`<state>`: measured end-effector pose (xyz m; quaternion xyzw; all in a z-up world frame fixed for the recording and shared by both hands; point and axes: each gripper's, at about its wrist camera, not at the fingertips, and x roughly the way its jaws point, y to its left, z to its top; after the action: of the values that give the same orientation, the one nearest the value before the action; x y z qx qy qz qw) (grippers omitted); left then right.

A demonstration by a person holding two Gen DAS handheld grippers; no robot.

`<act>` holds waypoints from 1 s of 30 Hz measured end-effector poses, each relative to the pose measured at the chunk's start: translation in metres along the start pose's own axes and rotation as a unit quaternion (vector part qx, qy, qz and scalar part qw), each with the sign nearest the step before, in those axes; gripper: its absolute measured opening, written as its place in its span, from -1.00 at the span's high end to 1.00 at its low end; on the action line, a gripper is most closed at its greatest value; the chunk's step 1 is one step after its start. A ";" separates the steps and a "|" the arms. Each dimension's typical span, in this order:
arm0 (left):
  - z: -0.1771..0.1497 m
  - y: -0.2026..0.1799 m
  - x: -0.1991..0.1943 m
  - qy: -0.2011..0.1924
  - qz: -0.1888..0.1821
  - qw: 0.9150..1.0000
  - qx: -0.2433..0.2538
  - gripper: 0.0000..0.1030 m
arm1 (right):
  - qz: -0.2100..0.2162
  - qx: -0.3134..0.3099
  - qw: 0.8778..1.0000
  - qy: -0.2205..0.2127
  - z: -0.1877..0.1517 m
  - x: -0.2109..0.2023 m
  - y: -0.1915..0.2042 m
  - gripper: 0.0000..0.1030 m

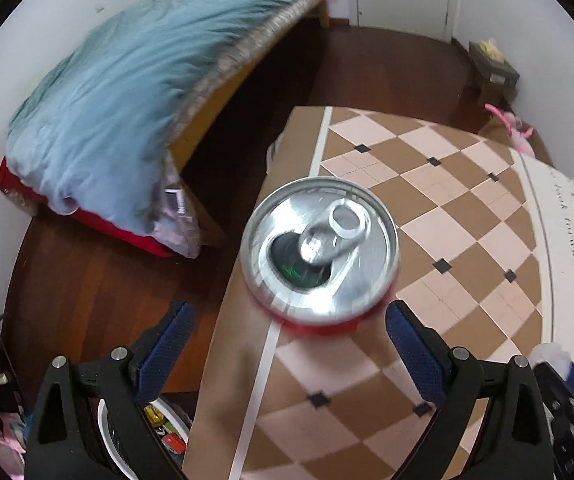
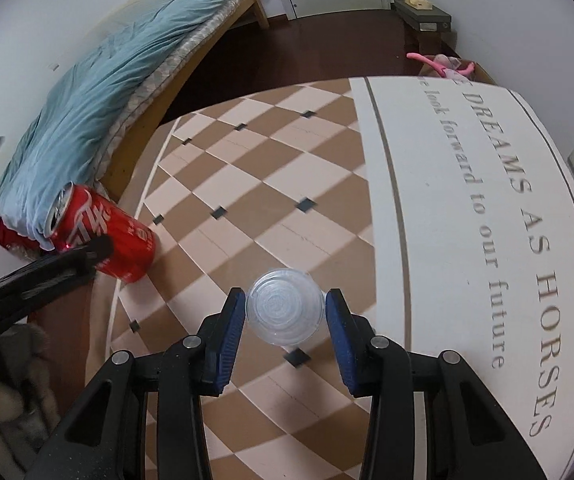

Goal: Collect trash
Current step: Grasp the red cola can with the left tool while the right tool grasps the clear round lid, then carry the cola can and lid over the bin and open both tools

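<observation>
Looking down the left gripper (image 1: 289,322), I see an opened red soda can (image 1: 321,254) standing upright near the left edge of the table (image 1: 467,208), its silver top and pull tab facing my camera. The blue pads (image 1: 415,350) stand wide apart on either side of it, and neither touches the can. From the right wrist view the same can (image 2: 105,232) shows at the table's left edge, with one black finger of the left gripper crossing in front of it.

My right gripper (image 2: 285,330) is spread to a middling width around a small clear plastic cup (image 2: 285,306), seen from above on the checkered tablecloth; I cannot tell whether the pads press it.

Beyond the table's left edge lies a bed (image 2: 159,120) with a pale blue quilt (image 1: 127,92), over dark wooden floor (image 1: 387,68).
</observation>
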<state>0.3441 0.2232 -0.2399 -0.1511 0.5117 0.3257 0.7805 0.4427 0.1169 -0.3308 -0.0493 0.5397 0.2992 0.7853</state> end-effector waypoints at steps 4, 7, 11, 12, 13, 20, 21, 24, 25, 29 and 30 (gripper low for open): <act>0.011 0.000 0.006 -0.007 0.000 1.000 -0.006 -0.25 | -0.006 -0.003 1.000 -0.003 0.006 -0.004 0.003 0.16; 0.012 0.002 -0.002 -0.027 0.000 1.000 -0.002 -0.24 | -0.010 -0.005 1.000 -0.004 0.008 -0.008 0.002 0.16; 0.007 0.011 -0.019 -0.051 0.000 0.999 0.001 -0.24 | -0.015 -0.012 1.000 -0.007 0.007 -0.013 0.005 0.16; 0.006 0.015 -0.025 -0.057 0.001 0.998 0.001 -0.24 | -0.016 -0.015 1.000 -0.008 0.007 -0.016 0.007 0.16; 0.002 0.019 -0.035 -0.067 0.001 0.998 0.000 -0.24 | -0.017 -0.020 1.000 -0.009 0.005 -0.019 0.010 0.16; -0.023 0.067 -0.099 -0.117 0.002 0.993 -0.008 -0.24 | -0.001 -0.048 0.998 -0.029 -0.009 -0.056 0.045 0.16; -0.029 0.077 -0.110 -0.123 0.002 0.992 -0.010 -0.24 | 0.005 -0.051 0.998 -0.032 -0.013 -0.062 0.052 0.16; -0.050 0.106 -0.138 -0.136 0.007 0.991 -0.011 -0.24 | 0.027 -0.062 0.997 -0.036 -0.029 -0.078 0.078 0.16; -0.057 0.113 -0.145 -0.137 0.007 0.990 -0.012 -0.24 | 0.038 -0.065 0.997 -0.036 -0.036 -0.083 0.088 0.16; -0.090 0.156 -0.174 -0.138 0.004 0.990 -0.021 -0.24 | 0.074 -0.083 0.993 -0.028 -0.071 -0.097 0.134 0.16; -0.099 0.168 -0.180 -0.138 0.003 0.990 -0.021 -0.24 | 0.082 -0.089 0.992 -0.026 -0.080 -0.099 0.146 0.16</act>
<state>0.1152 0.2278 -0.1044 -0.1198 0.3929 0.3567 0.8391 0.2772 0.1627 -0.2414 -0.0666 0.4931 0.4104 0.7642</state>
